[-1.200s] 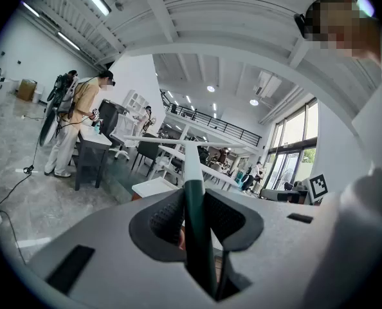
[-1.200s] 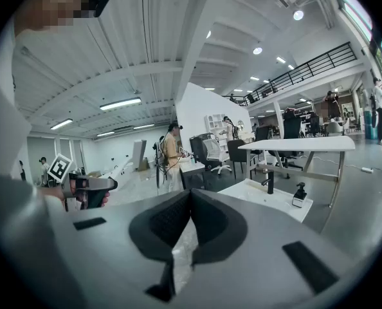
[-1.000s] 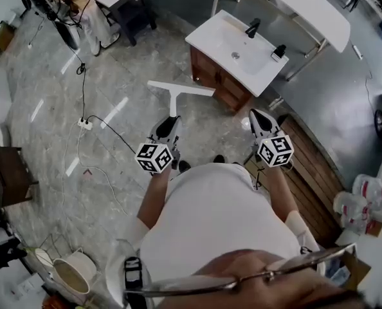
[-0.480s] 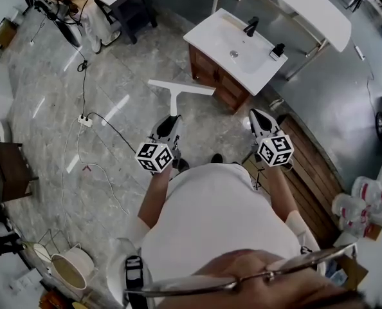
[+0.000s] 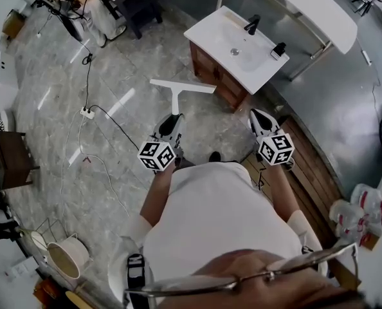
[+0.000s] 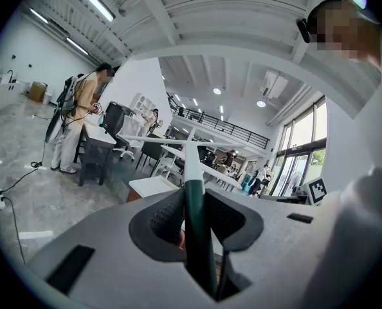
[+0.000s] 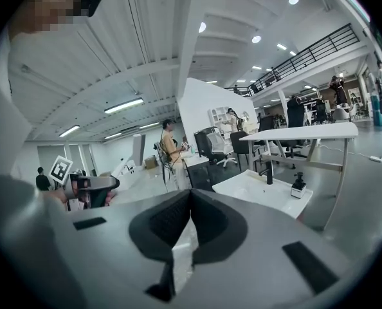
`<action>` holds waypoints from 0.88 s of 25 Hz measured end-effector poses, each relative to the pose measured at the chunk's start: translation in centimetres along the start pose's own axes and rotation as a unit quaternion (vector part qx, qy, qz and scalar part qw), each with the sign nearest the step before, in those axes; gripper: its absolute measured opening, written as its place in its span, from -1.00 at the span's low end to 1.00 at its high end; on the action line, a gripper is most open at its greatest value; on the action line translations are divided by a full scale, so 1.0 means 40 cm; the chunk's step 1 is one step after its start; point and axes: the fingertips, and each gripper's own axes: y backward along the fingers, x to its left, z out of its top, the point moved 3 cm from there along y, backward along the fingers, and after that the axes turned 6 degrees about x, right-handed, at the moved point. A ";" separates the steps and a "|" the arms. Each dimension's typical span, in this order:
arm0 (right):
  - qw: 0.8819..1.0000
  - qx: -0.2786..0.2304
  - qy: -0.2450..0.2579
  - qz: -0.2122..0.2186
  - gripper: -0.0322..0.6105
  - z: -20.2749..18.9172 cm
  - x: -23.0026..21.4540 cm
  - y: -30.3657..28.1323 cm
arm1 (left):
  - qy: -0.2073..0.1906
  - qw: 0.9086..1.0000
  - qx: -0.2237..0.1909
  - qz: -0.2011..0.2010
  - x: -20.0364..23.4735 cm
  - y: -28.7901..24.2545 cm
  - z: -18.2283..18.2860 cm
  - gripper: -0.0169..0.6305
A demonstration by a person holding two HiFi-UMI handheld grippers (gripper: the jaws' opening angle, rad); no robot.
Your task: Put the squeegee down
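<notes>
Fingers of left gripper still clamp the squeegee, carried along.

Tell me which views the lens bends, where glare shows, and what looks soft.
Head view: strong wide-angle bend; lamp glare streaks the glossy floor; the glasses at the bottom edge are soft. Left gripper view: round dark border; the squeegee handle, very near, looks slightly soft. Right gripper view: same round border; ceiling lamps burn white.

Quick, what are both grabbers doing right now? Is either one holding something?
The left gripper is closed on the squeegee handle.
The right gripper is closed and holds nothing.
</notes>
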 end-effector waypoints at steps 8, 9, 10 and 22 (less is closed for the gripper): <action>1.000 0.003 0.003 0.018 -0.89 -0.010 -0.038 0.009 | -0.008 1.000 0.010 0.008 -0.055 -0.035 -0.020 -0.66; 1.000 0.002 0.002 0.019 -0.89 -0.009 -0.040 0.007 | -0.008 1.000 0.012 0.007 -0.059 -0.039 -0.020 -0.66; 1.000 0.002 0.000 0.019 -0.89 -0.009 -0.043 0.005 | -0.009 1.000 0.014 0.007 -0.061 -0.044 -0.020 -0.66; 1.000 0.003 -0.007 0.006 -0.89 0.012 -0.084 -0.075 | -0.012 1.000 0.026 -0.004 0.001 -0.140 0.008 -0.66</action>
